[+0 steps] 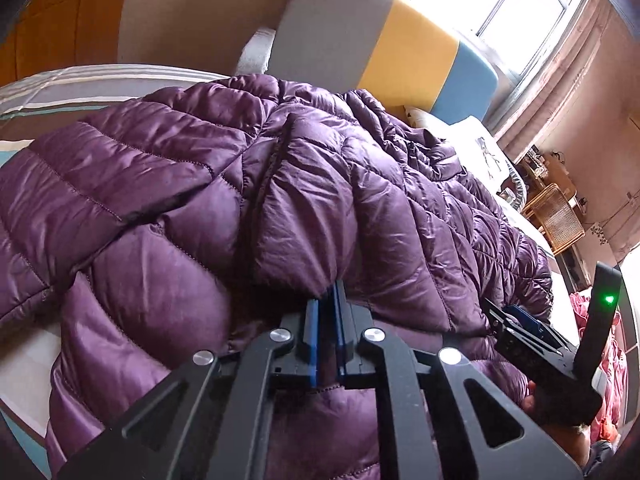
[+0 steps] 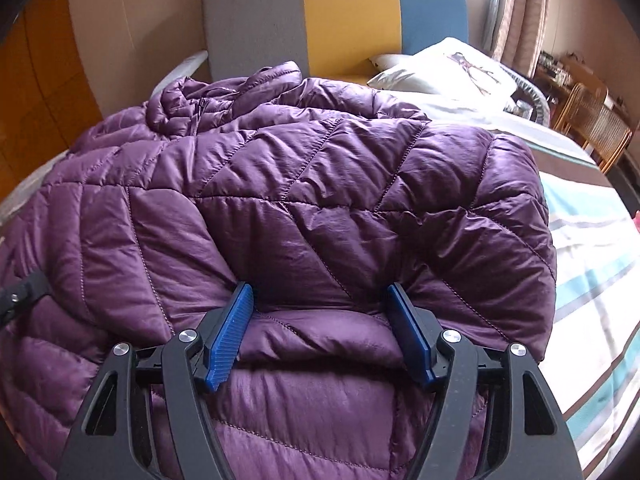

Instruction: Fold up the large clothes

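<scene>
Left hand-held gripper (image 1: 326, 300) angled down, pinching purple jacket (image 1: 200, 184) fold

No words, labels, brand marks or numbers could be read anywhere in either view. The only sign-like marks were a small green light (image 1: 609, 300) glowing on the black housing of the right tongs, seen from the left wrist, and a dark printed figure on the white pillow (image 2: 460, 66), which carried no lettering. The figure itself was too small and slanted to make out what it pictured.
</scene>
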Action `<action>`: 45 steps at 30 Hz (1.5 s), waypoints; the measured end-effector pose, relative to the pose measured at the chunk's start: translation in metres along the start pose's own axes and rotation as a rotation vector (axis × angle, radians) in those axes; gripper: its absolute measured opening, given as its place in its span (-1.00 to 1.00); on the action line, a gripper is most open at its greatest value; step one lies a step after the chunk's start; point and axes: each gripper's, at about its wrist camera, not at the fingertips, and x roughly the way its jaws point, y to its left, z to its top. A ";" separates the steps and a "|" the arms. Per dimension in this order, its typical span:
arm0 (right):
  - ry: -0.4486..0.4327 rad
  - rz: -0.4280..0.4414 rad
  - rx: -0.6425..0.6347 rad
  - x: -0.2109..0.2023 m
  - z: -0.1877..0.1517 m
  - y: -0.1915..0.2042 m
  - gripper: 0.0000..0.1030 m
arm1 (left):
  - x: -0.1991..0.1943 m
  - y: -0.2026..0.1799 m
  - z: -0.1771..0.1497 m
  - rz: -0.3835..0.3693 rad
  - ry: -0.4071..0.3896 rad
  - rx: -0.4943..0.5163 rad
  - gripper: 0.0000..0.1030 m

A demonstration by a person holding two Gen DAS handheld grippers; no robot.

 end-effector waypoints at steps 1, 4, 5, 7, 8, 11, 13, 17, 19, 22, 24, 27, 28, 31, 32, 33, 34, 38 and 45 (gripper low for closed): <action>0.000 -0.004 -0.002 0.000 0.000 0.000 0.33 | -0.002 0.000 0.000 0.004 -0.004 -0.002 -0.68; -0.007 -0.007 -0.004 -0.001 -0.002 0.000 0.33 | -0.015 0.007 -0.001 0.014 -0.018 -0.038 -0.41; -0.008 -0.008 -0.004 -0.002 -0.002 0.001 0.33 | -0.023 0.011 -0.002 0.015 -0.027 -0.053 -0.41; -0.010 -0.012 -0.006 -0.002 -0.001 0.002 0.33 | -0.034 0.020 -0.006 0.020 -0.033 -0.074 -0.36; -0.011 -0.013 -0.006 -0.003 -0.001 0.003 0.33 | -0.038 0.025 -0.007 0.023 -0.037 -0.084 -0.35; -0.009 -0.021 -0.005 -0.004 0.002 0.005 0.36 | -0.053 0.043 -0.014 0.051 -0.048 -0.104 -0.20; -0.010 -0.025 0.004 -0.009 0.002 0.005 0.45 | -0.062 0.056 -0.017 0.085 -0.050 -0.115 -0.14; -0.035 -0.004 0.028 -0.028 -0.001 0.007 0.53 | -0.079 0.079 -0.022 0.131 -0.064 -0.133 0.09; -0.050 0.009 0.011 -0.039 -0.006 0.012 0.53 | -0.088 0.097 -0.024 0.151 -0.067 -0.164 0.14; -0.054 0.005 -0.006 -0.046 -0.012 0.019 0.53 | -0.099 0.124 -0.028 0.176 -0.073 -0.223 0.18; -0.046 0.002 -0.003 -0.047 -0.016 0.020 0.53 | -0.106 0.143 -0.032 0.192 -0.083 -0.276 0.24; -0.028 -0.004 -0.002 -0.045 -0.022 0.019 0.53 | -0.113 0.166 -0.035 0.208 -0.097 -0.353 0.28; -0.025 -0.008 -0.002 -0.045 -0.023 0.019 0.53 | -0.115 0.174 -0.036 0.222 -0.106 -0.377 0.30; -0.027 -0.012 0.000 -0.047 -0.025 0.017 0.53 | -0.121 0.192 -0.039 0.229 -0.128 -0.442 0.30; -0.027 -0.014 0.002 -0.047 -0.025 0.017 0.53 | -0.123 0.198 -0.039 0.221 -0.140 -0.473 0.30; -0.026 -0.014 0.004 -0.047 -0.025 0.016 0.53 | -0.124 0.201 -0.040 0.219 -0.147 -0.497 0.30; -0.024 -0.015 0.007 -0.047 -0.025 0.015 0.53 | -0.124 0.204 -0.040 0.219 -0.153 -0.517 0.30; -0.016 -0.016 0.017 -0.046 -0.028 0.011 0.53 | -0.128 0.207 -0.045 0.258 -0.178 -0.574 0.29; -0.011 -0.014 0.026 -0.044 -0.029 0.009 0.53 | -0.138 0.209 -0.063 0.292 -0.182 -0.638 0.33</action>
